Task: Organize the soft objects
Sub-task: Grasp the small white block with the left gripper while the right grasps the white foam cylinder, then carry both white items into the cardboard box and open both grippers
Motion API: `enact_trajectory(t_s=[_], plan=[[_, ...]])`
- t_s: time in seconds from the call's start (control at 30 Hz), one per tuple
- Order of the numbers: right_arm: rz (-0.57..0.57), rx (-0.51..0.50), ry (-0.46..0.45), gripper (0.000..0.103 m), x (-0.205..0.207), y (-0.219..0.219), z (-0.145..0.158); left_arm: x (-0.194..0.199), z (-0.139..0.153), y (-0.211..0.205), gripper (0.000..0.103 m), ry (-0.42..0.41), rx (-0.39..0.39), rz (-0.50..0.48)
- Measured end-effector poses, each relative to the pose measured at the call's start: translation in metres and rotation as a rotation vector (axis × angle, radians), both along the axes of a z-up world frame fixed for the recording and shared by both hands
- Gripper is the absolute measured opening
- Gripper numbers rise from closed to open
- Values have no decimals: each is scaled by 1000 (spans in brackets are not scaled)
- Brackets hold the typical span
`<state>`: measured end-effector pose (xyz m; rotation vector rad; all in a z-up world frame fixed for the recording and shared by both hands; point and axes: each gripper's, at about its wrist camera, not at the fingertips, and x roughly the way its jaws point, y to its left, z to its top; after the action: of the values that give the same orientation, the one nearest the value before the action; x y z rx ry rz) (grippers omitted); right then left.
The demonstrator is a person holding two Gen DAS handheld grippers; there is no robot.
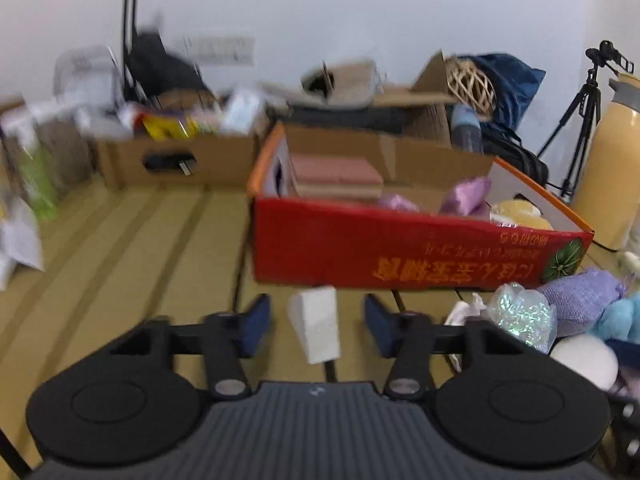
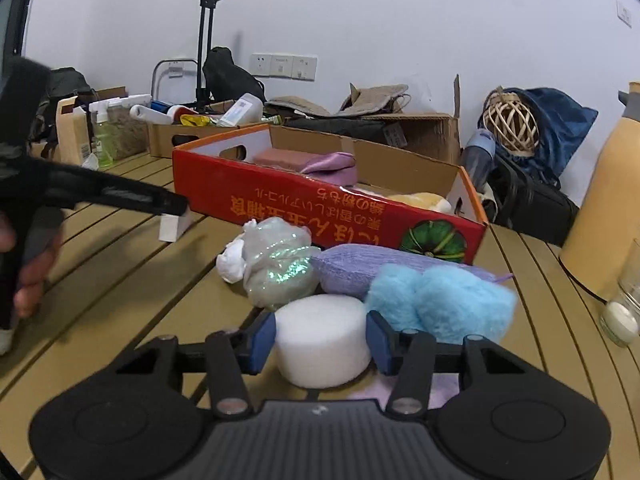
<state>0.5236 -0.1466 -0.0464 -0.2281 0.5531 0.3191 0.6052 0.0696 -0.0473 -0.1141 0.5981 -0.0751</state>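
A red cardboard box [image 1: 400,252] stands on the slatted table and holds a pink block [image 1: 336,176], purple pouches [image 1: 466,196] and a yellow soft item [image 1: 520,214]. My left gripper [image 1: 316,326] is open around a white foam block [image 1: 316,324] lying in front of the box, not touching it. My right gripper [image 2: 320,342] is open around a white foam cylinder [image 2: 322,340], its pads close to the cylinder's sides. Behind the cylinder lie a glittery pouch [image 2: 278,268], a lavender knitted pouch [image 2: 360,266] and a blue fluffy item [image 2: 440,304]. The left gripper also shows in the right wrist view [image 2: 172,204].
Cardboard boxes of clutter [image 2: 192,136] line the back of the table. A tan jug [image 2: 608,200] and a glass jar [image 2: 624,312] stand at the right. A wicker ball [image 2: 512,124] and blue bag sit at back right. A tripod [image 1: 580,120] stands by the wall.
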Motion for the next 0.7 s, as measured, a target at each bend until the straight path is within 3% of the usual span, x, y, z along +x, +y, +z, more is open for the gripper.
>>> enact_trajectory(t_s=[0.1, 0.27, 0.43, 0.6, 0.7], plan=[[13, -27, -12, 50, 0, 1, -2, 10, -5, 6, 20, 16, -41, 22], [9, -19, 22, 54, 3, -4, -7, 6, -8, 11, 19, 3, -47, 28], [18, 26, 12, 49, 0, -9, -4, 1, -3, 13, 19, -6, -53, 31], [123, 124, -8, 49, -14, -11, 4, -20, 15, 7, 19, -97, -43, 12], [180, 181, -80, 48, -26, -7, 28, -22, 39, 6, 19, -155, -47, 14]])
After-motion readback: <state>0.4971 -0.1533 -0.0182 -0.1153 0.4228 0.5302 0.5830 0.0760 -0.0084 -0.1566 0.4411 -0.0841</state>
